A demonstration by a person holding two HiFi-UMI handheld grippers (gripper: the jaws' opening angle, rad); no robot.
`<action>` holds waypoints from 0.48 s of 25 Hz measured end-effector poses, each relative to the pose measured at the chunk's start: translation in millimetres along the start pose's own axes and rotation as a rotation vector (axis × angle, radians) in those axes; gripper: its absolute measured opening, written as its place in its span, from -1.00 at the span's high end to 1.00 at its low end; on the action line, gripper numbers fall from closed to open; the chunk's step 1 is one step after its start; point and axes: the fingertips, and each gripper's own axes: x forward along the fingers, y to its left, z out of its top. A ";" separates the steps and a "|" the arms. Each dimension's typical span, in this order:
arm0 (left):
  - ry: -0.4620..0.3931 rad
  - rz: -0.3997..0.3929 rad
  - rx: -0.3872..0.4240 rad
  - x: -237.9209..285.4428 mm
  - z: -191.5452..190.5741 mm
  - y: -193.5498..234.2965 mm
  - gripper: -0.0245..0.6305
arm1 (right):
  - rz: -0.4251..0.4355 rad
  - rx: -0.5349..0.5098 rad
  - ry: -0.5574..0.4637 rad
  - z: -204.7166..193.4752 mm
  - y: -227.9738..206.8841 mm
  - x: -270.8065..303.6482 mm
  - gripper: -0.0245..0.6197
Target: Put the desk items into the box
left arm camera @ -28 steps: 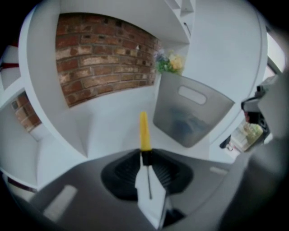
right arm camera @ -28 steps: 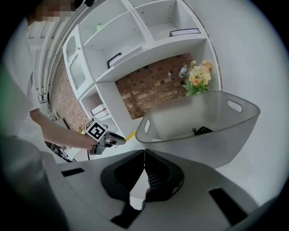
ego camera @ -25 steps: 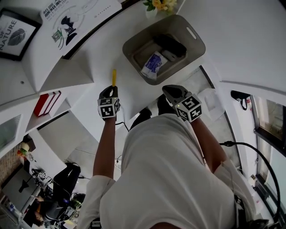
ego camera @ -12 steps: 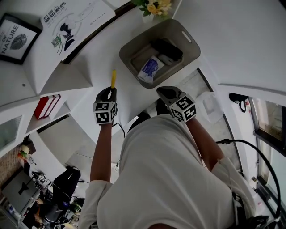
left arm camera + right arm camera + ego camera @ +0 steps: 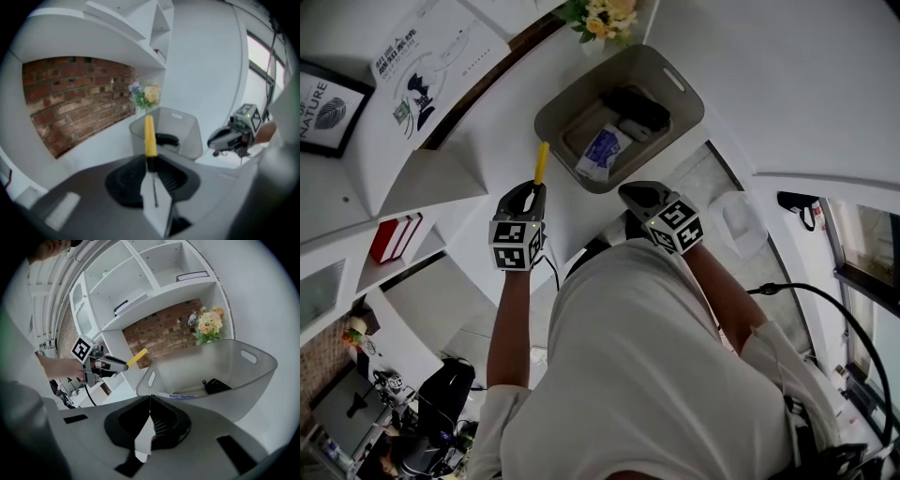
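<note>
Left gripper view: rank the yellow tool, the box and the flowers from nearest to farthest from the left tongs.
1. The yellow tool: clamped in the left tongs, pointing straight ahead.
2. The box: straight ahead on the desk, just past the tool's tip.
3. The flowers: beyond the box, slightly left, against the brick wall.

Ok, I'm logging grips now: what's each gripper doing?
Left gripper: closed on the screwdriver.
Right gripper: closed, empty.
</note>
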 end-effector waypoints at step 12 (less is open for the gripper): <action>-0.009 -0.055 0.107 20.4 55.3 -27.0 0.69 | 0.011 0.007 -0.020 5.4 -18.5 -6.8 0.92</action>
